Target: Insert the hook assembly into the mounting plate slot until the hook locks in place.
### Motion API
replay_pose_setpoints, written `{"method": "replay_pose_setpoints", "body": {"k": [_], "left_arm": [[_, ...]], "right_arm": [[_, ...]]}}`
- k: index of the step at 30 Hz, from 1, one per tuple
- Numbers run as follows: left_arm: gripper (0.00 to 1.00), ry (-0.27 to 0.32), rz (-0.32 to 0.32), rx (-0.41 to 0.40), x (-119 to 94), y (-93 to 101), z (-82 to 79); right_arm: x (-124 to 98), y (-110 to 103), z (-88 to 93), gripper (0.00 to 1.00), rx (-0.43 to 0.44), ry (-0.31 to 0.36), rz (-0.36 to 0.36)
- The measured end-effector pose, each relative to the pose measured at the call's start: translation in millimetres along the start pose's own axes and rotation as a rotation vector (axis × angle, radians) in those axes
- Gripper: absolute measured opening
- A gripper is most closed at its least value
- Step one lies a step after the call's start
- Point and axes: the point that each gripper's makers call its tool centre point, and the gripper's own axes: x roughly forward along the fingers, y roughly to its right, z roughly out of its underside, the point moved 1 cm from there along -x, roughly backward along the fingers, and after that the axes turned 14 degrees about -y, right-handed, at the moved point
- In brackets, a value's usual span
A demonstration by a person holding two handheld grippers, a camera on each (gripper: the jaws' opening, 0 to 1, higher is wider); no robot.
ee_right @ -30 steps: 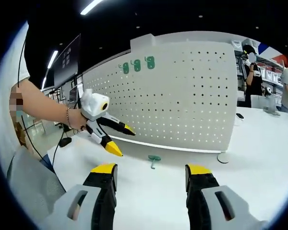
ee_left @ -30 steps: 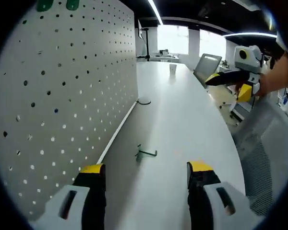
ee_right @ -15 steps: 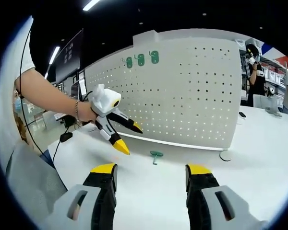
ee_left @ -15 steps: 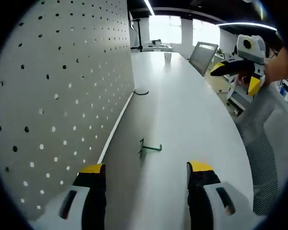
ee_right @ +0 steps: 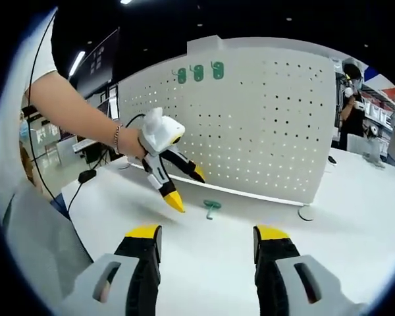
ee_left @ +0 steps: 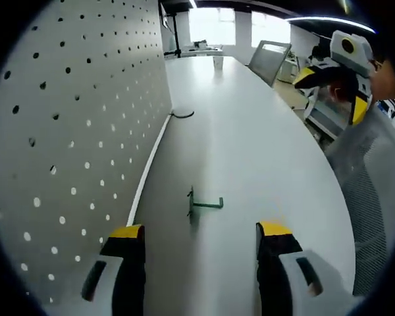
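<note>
In the left gripper view, my left gripper (ee_left: 201, 237) had its jaws wide apart and held nothing. The little green hook (ee_left: 203, 203) lay flat on the white table (ee_left: 250, 145), just ahead of the jaws and a bit out from the foot of the white board with holes (ee_left: 72, 118). I thought the hook was light and stiff, thin bent metal with a small flat plate at one end. It looked easy to knock and slide on the smooth table. I judged the best place to take hold was the straight bar, so the plate end stayed free to go into the board. My right gripper (ee_left: 332, 89) was far off at the right, up in the air, its jaws apart and holding nothing. The table was long, with lots of room.

In the right gripper view, my right gripper (ee_right: 201, 240) was also open wide and empty. The hook (ee_right: 212, 207) sat on the table (ee_right: 342, 217) near the bottom edge of the board (ee_right: 270, 125). My left gripper (ee_right: 184, 187) pointed down just to the left of it, not touching. Three green hooks (ee_right: 198, 72) already hung high on the board. The board's right end was close by, with open table past it.
</note>
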Motion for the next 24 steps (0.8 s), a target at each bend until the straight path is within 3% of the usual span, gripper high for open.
{"method": "replay_pose_setpoints", "body": {"k": [9, 24], "left_arm": [[0.7, -0.044, 0.021, 0.05, 12, -3.1, -7.9], [0.67, -0.112, 0.048, 0.109, 24, -3.8, -6.9]], "right_arm": [[1, 4, 5.4, 0.55, 0.017, -0.026, 0.015], [6, 5, 14.8, 0.54, 0.022, -0.076, 0.018]]}}
